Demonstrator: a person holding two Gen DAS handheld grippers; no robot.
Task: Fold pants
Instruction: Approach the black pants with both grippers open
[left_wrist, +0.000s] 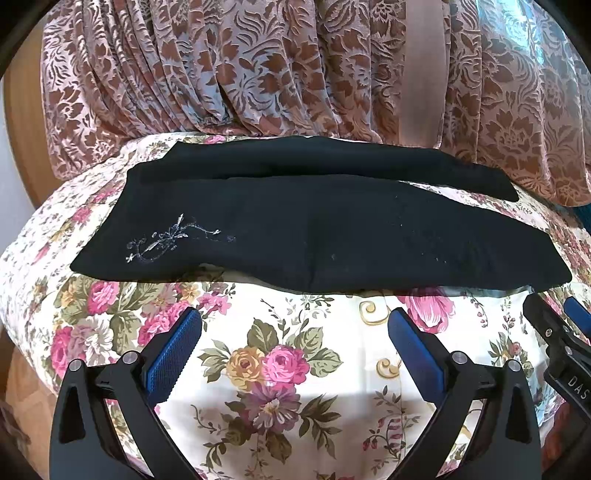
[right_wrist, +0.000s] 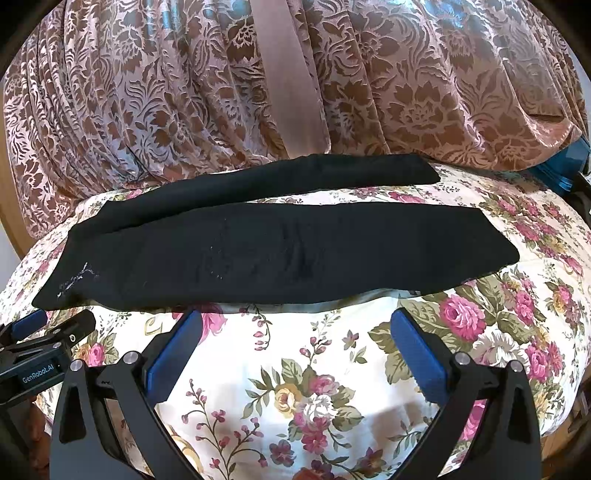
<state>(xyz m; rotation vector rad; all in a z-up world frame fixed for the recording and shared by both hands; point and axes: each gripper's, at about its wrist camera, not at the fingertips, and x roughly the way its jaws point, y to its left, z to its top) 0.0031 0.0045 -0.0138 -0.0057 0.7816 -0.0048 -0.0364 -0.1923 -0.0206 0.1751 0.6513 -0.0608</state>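
Black pants (left_wrist: 314, 229) lie flat across the flowered bedspread (left_wrist: 288, 369), waist at the left with a pale embroidered sprig (left_wrist: 173, 238), both legs running to the right. In the right wrist view the pants (right_wrist: 295, 251) show their two legs splitting apart toward the right. My left gripper (left_wrist: 294, 328) hovers open just short of the near edge of the pants, nothing between its blue pads. My right gripper (right_wrist: 294, 330) is also open, just before the near leg's edge. Each gripper shows at the other view's side: the right gripper (left_wrist: 561, 332) and the left gripper (right_wrist: 48, 328).
A brown and pink patterned curtain (left_wrist: 258, 74) hangs right behind the bed, touching the far leg. A wooden panel (left_wrist: 18, 110) stands at the left. A teal object (right_wrist: 565, 170) sits at the far right edge of the bed.
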